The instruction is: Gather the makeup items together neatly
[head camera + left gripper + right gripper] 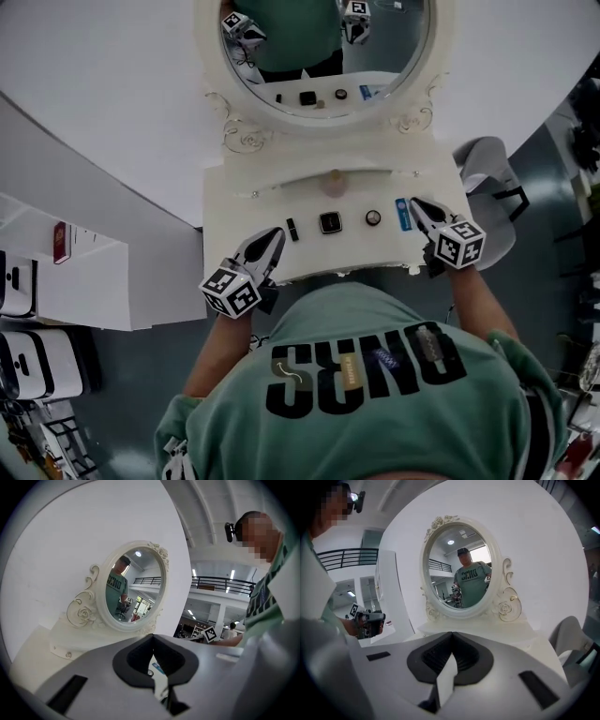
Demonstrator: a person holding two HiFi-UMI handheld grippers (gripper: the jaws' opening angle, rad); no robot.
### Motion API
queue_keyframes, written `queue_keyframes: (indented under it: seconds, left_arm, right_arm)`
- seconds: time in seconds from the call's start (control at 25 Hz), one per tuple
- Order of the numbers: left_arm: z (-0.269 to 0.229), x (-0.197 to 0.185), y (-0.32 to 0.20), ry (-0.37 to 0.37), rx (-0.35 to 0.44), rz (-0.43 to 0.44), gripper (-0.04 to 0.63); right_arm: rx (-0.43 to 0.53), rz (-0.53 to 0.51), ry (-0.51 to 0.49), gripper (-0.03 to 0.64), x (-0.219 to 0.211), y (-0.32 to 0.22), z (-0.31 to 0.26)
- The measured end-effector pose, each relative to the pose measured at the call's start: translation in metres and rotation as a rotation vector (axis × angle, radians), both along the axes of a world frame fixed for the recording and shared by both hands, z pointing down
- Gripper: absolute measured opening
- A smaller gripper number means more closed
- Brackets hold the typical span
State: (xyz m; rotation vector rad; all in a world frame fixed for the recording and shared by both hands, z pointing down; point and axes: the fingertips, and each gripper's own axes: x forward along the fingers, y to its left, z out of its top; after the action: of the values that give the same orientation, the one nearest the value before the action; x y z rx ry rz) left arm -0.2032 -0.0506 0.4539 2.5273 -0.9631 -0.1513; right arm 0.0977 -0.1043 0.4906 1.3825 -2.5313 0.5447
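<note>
On the white vanity top [234, 202] several makeup items lie in a row: a slim black stick [292, 229], a square black compact [330, 222], a small round pot [373, 217] and a blue tube [404, 214]. A beige round piece [334, 182] sits behind them. My left gripper [277, 232] hovers at the row's left end, just left of the black stick, jaws together and empty [152, 639]. My right gripper [416, 202] is over the right end beside the blue tube, also shut with nothing held [451, 634].
An ornate oval mirror [394, 70] stands at the back of the vanity [133, 588] [461, 573]. A grey chair [487, 164] is to the right of the table, and white shelving [66, 281] to the left. The person's torso is close against the front edge.
</note>
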Motion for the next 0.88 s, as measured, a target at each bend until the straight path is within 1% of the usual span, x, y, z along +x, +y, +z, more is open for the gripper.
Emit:
queue_keyframes:
  seconds: [0.12, 0.24, 0.36, 0.56, 0.64, 0.76, 0.88]
  left_arm:
    - [-0.006, 0.008, 0.003, 0.013, 0.020, -0.066, -0.002]
    - [-0.006, 0.019, 0.010, 0.033, 0.014, -0.137, -0.002]
    - [-0.003, 0.035, 0.010, 0.029, -0.001, -0.168, -0.002]
    - [-0.003, 0.056, 0.013, 0.009, -0.002, -0.181, -0.002]
    - [-0.002, 0.058, 0.012, -0.001, -0.005, -0.178, -0.002]
    - [-0.002, 0.060, 0.011, -0.010, -0.006, -0.175, -0.002]
    - [-0.004, 0.059, 0.009, -0.013, -0.001, -0.173, -0.002]
  right_arm:
    - [-0.006, -0.049, -0.009, -0.005, 0.015, 0.001, -0.003]
    - [-0.019, -0.092, 0.003, -0.006, 0.033, 0.003, -0.002]
    - [-0.024, -0.106, 0.001, -0.006, 0.054, 0.002, -0.001]
    - [-0.020, -0.106, -0.017, -0.006, 0.074, -0.008, 0.001]
    - [-0.014, -0.108, -0.023, -0.006, 0.075, -0.009, 0.000]
    - [-0.006, -0.123, -0.003, -0.006, 0.076, -0.006, 0.000]
    - [-0.005, -0.114, 0.003, -0.006, 0.080, -0.007, 0.001]
